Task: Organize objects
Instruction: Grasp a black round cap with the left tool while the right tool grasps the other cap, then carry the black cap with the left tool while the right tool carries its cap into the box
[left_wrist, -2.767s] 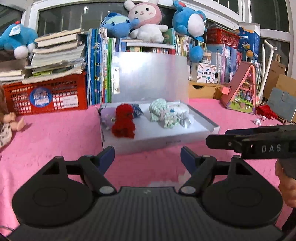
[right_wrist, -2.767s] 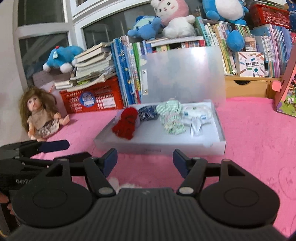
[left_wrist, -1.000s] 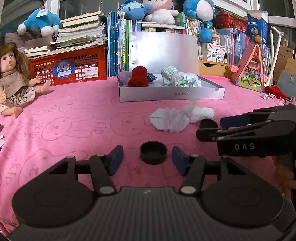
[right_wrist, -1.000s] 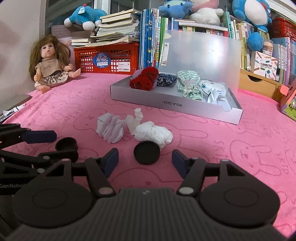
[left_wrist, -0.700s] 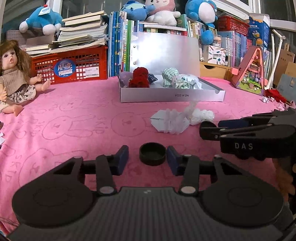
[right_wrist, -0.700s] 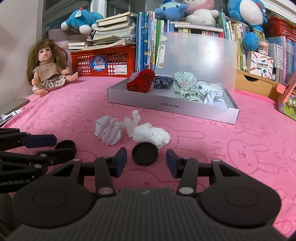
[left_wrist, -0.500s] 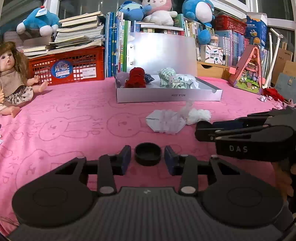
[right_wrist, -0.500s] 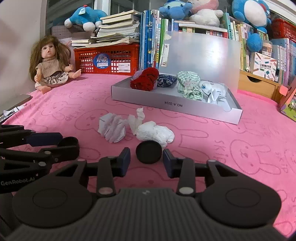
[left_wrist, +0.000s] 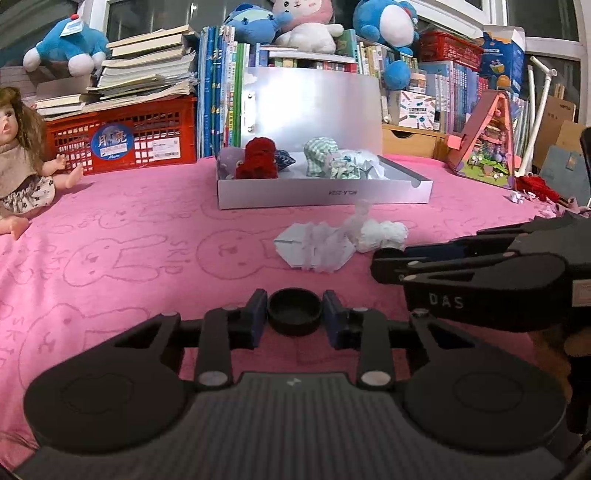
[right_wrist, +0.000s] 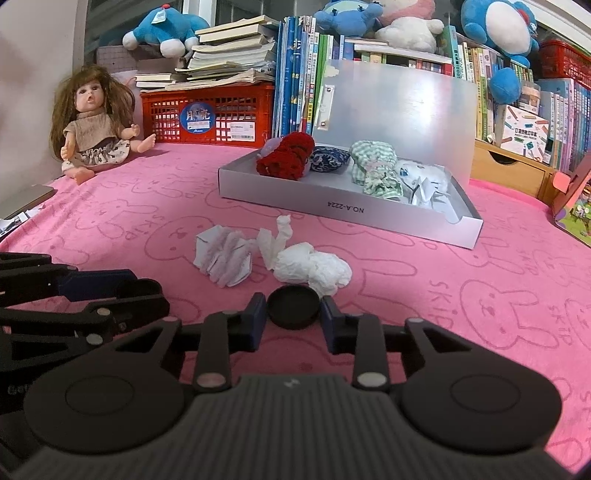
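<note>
My left gripper (left_wrist: 294, 314) is shut on a small black round cap (left_wrist: 294, 309), open side up, low over the pink cloth. My right gripper (right_wrist: 293, 314) is shut on a second black round cap (right_wrist: 293, 305). Each gripper shows from the side in the other's view, the right gripper (left_wrist: 391, 264) at right and the left gripper (right_wrist: 147, 295) at left. Two crumpled white tissues (right_wrist: 314, 264) and a folded pale paper (right_wrist: 223, 258) lie just beyond. A grey open box (right_wrist: 343, 214) farther back holds red yarn (right_wrist: 286, 155), a blue pouch and checked cloths.
A doll (right_wrist: 92, 122) sits at the far left by a red crate (right_wrist: 210, 118). Books and plush toys line the back. A pink toy house (left_wrist: 484, 144) stands at the right. The pink bunny cloth (left_wrist: 110, 251) covers the table.
Both grippers pulled back from the box and came down near the cloth. Each closed its fingers onto a black cap that lay between them.
</note>
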